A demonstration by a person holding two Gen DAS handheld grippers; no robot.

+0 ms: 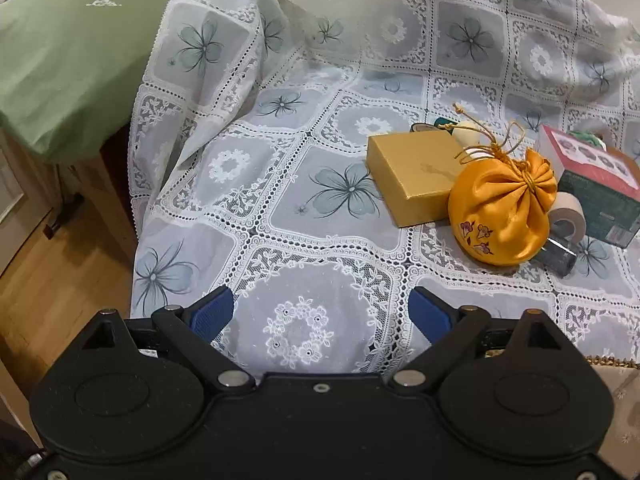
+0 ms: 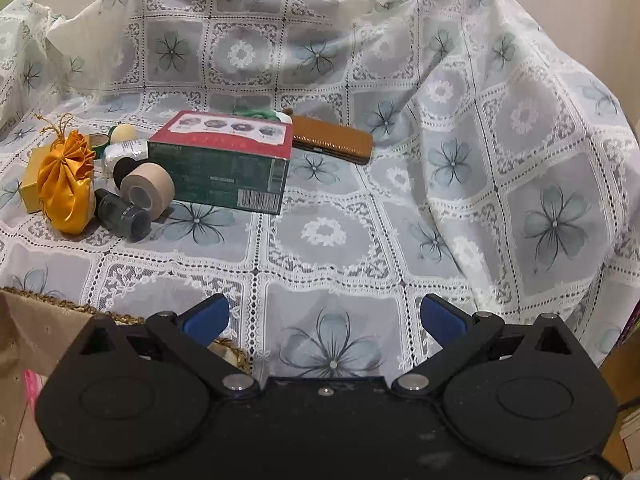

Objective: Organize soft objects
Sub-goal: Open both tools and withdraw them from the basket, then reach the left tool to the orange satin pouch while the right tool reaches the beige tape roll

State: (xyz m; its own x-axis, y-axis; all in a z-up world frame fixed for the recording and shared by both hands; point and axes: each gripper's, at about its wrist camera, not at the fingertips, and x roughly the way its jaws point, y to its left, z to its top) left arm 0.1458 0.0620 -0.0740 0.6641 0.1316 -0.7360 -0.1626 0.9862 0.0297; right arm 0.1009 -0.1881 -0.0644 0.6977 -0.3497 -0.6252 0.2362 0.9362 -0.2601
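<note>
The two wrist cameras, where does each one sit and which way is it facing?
Left wrist: on the left gripper, angled down over the lace cloth; the gold box and yellow pouch lie to the right; open blue fingers show.
Right wrist: on the right gripper, facing the cloth; the green box and brown case lie ahead; open fingers show.
Shared: pouch, gold box, tape roll.

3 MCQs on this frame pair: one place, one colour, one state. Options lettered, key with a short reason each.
1. The tape roll lies where?
A. against the green box's front
B. on the gold box
C. on the brown case

2. The drawstring pouch is:
A. blue
B. golden yellow
C. white

3. The left tongs are:
A. shut on the pouch
B. shut on the cloth
C. open, holding nothing

Key: A, the roll leans at the box's front left corner; B, shiny yellow satin; C, only cloth shows between the blue pads.
</note>
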